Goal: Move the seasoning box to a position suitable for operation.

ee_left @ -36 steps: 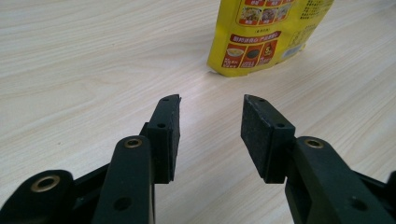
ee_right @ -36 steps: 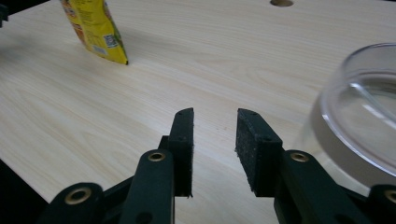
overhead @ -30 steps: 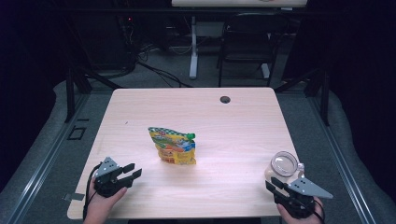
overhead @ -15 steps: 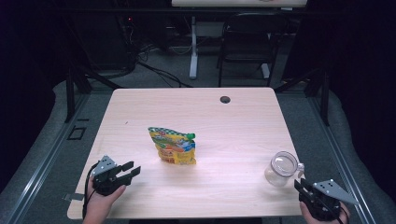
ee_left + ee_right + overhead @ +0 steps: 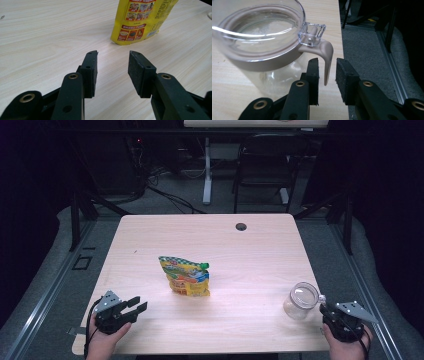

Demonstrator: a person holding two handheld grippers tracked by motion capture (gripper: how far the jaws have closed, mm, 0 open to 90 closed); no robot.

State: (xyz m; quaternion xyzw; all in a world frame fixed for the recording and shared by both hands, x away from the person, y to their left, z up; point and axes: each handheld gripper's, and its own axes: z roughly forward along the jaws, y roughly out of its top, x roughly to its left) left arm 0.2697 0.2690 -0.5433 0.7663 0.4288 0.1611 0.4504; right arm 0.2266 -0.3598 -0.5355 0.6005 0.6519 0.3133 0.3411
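Observation:
A yellow snack bag [image 5: 185, 276] [image 5: 140, 20] stands on the wooden table [image 5: 250, 250] near its middle. A clear glass jar [image 5: 301, 301] [image 5: 262, 37] with a tan-rimmed lid stands near the front right corner. My right gripper [image 5: 323, 307] [image 5: 327, 60] sits just right of the jar. The jar's tan latch lever [image 5: 327, 53] hangs between its jaws, with a gap showing beside it. My left gripper [image 5: 139, 303] [image 5: 113, 53] rests at the front left. It is open and aimed at the bag, with bare table between its jaws.
A dark cable hole [image 5: 241, 226] sits near the table's far edge. The table's right edge [image 5: 340, 37] runs close beside the right gripper, with grey floor and a metal rail [image 5: 372, 300] beyond. A chair [image 5: 260, 175] stands behind the table.
My right gripper has slid to the right, from in front of the jar to the table's right edge. The jar, the bag and the left gripper have stayed put.

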